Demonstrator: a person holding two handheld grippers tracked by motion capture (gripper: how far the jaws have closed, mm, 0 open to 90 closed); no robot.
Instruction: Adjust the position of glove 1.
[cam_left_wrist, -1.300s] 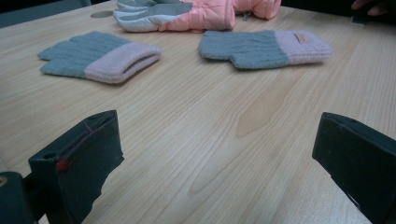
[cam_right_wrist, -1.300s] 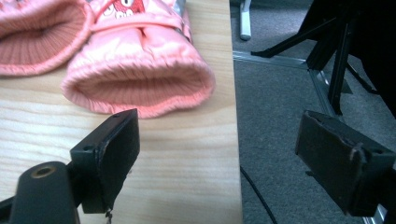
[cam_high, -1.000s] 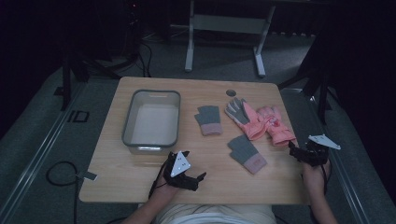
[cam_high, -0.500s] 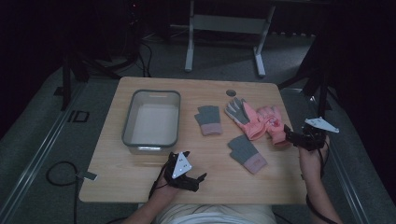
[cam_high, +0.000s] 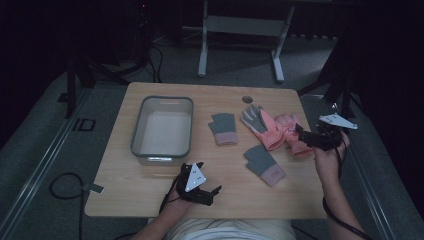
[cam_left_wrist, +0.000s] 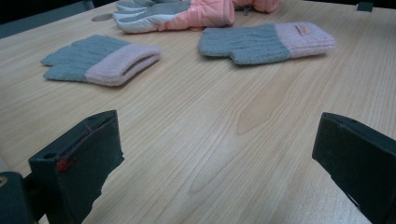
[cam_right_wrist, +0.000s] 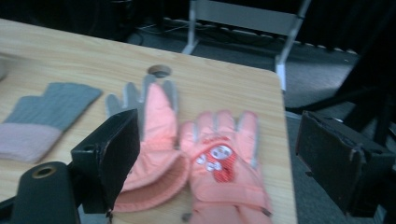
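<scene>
On the wooden table (cam_high: 150, 200) a grey plastic bin (cam_high: 162, 127) stands left of two pink ski gloves (cam_high: 280, 132) and two grey knit mittens (cam_high: 264, 164). At the gloves' cuffs hovers the right claw (cam_high: 302, 135), spread wide, empty. Near the front edge rests the left claw (cam_high: 212, 192), likewise released.

Grey bin (cam_high: 162, 150) left; 2 knit mitts (cam_high: 223, 128) mid-table.
</scene>
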